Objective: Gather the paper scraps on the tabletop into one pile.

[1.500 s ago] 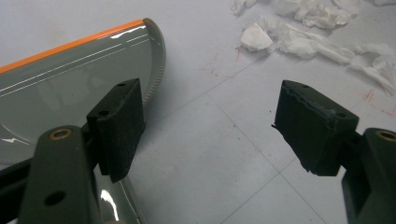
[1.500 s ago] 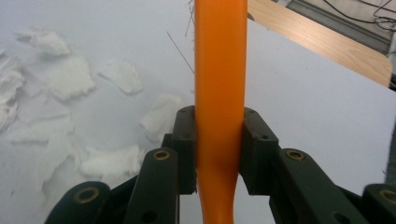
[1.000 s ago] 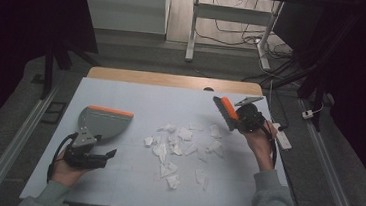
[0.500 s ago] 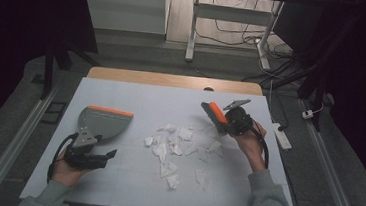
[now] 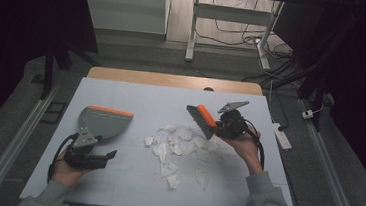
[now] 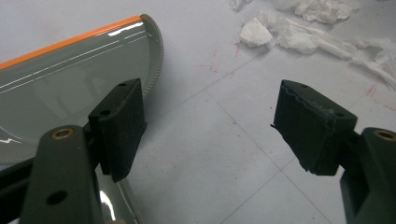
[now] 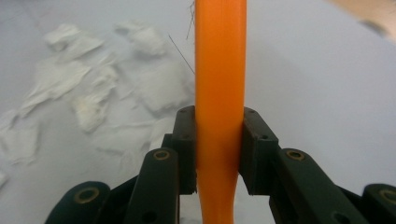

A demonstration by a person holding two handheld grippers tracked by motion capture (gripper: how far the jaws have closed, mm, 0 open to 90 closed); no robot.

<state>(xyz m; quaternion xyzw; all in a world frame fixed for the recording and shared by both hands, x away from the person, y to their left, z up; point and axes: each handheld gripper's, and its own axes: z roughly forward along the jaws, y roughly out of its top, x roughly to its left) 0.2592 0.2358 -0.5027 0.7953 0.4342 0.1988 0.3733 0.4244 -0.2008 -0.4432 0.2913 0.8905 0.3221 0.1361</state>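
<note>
Scraps (image 5: 180, 145) of paper mid-table may scatter past the dustpan (image 5: 103, 121) if you sweep hard, since your right gripper (image 5: 217, 127) clamps the brush (image 5: 202, 120) while your left gripper (image 5: 97, 158) gapes empty beside the pan.

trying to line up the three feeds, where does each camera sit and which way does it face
High view: above the person's side, looking forward and down on the table; both forearms show.
Left gripper view: rides the left hand-held gripper, facing dustpan and paper scraps.
Right gripper view: rides the right hand-held gripper, along the brush.
All share the scraps.
</note>
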